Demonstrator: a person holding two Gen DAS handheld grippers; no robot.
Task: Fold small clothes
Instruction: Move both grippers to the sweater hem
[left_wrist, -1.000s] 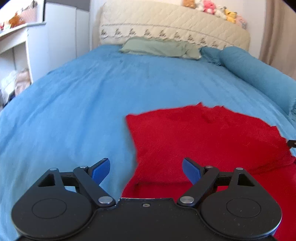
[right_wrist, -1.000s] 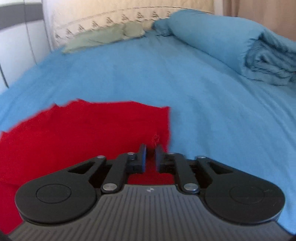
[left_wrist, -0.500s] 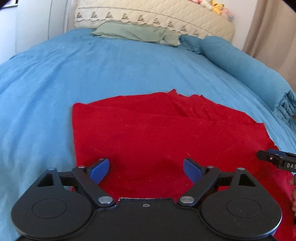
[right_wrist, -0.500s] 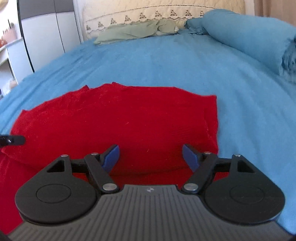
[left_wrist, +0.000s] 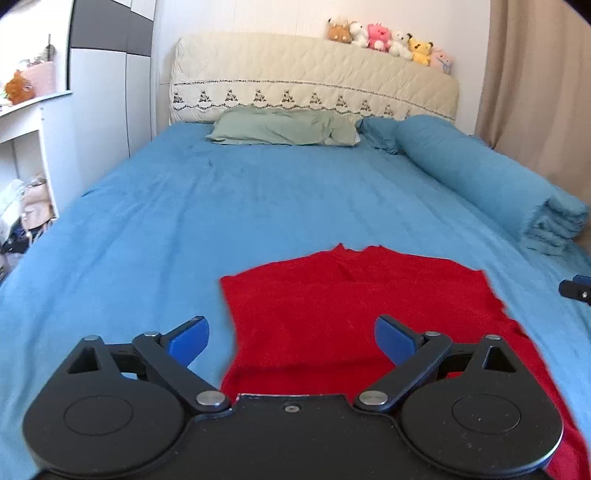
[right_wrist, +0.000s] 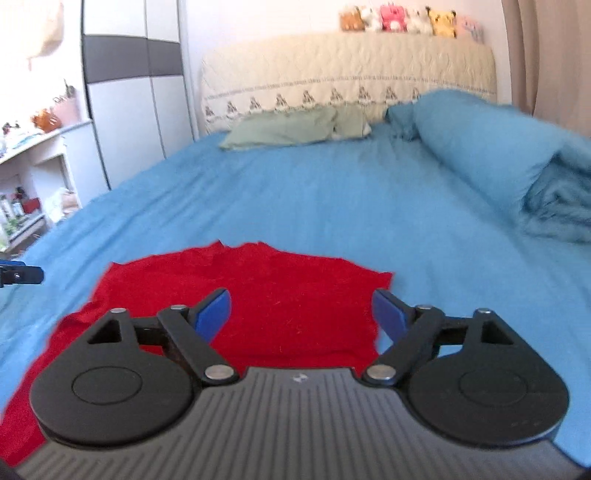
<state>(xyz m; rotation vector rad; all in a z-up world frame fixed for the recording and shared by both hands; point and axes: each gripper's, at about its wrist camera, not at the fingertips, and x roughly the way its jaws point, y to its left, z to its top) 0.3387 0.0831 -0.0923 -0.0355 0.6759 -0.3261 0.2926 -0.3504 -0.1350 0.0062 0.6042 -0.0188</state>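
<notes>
A red knitted garment (left_wrist: 354, 302) lies folded over on the blue bed sheet (left_wrist: 184, 229); it also shows in the right wrist view (right_wrist: 295, 295). My left gripper (left_wrist: 291, 338) is open and empty, raised above the garment's near left part. My right gripper (right_wrist: 301, 314) is open and empty, raised above the garment's near right part. The tip of the right gripper shows at the right edge of the left wrist view (left_wrist: 576, 290). The tip of the left gripper shows at the left edge of the right wrist view (right_wrist: 20, 275).
A rolled blue duvet (left_wrist: 480, 181) lies along the bed's right side. A green pillow (left_wrist: 280, 127) and a quilted headboard (left_wrist: 314, 88) with plush toys stand at the far end. A white shelf (left_wrist: 22, 155) and a wardrobe (right_wrist: 136, 103) stand left of the bed.
The right gripper opened and let go of the garment. Both grippers pulled back and rose, so the garment looks smaller and farther away.
</notes>
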